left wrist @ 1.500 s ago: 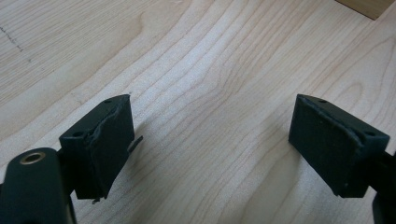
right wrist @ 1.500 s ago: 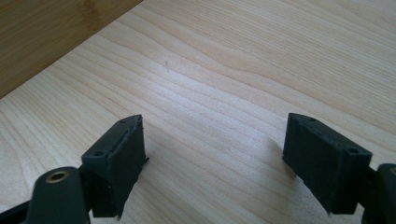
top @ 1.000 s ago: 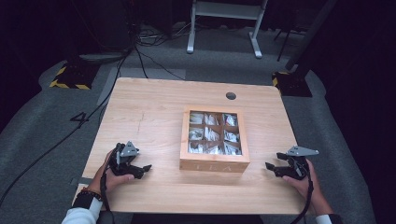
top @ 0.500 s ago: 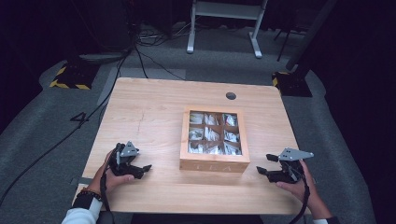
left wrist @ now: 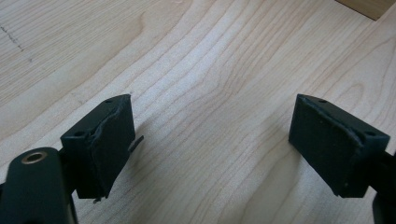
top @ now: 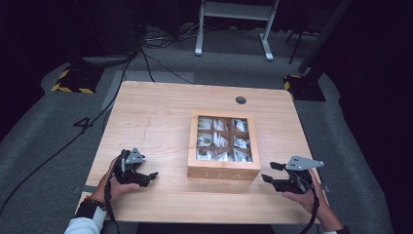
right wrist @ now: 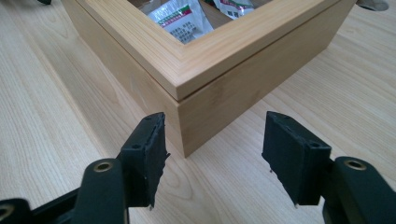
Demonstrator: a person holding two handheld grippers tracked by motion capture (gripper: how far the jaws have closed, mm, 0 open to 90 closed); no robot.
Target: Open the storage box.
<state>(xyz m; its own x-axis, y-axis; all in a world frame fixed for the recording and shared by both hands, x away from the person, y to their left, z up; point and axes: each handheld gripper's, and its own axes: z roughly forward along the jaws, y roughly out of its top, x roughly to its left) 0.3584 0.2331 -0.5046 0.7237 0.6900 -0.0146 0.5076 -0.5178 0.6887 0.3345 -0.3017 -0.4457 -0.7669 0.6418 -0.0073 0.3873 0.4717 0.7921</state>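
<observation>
A wooden box (top: 223,168) with a windowed lid stands right of the table's middle, with white sachets (top: 219,140) in its compartments. My right gripper (top: 269,172) hovers just off the box's near right corner, pointing at it. In the right gripper view that corner of the box (right wrist: 201,98) sits just ahead of my right gripper (right wrist: 217,135). Its jaws have just been closing but stand apart, with nothing between the pads. My left gripper (top: 148,178) rests low at the table's near left, open. In the left gripper view, my left gripper (left wrist: 217,116) has bare wood between its pads.
The light wooden table (top: 156,117) has a round cable hole (top: 240,100) at the back right. A corner of the box (left wrist: 369,7) shows far off in the left gripper view. Cables and a metal stand (top: 234,14) lie on the floor beyond.
My right gripper has moved left towards the box's corner and risen slightly, and its jaws have narrowed. The left gripper has stayed put.
</observation>
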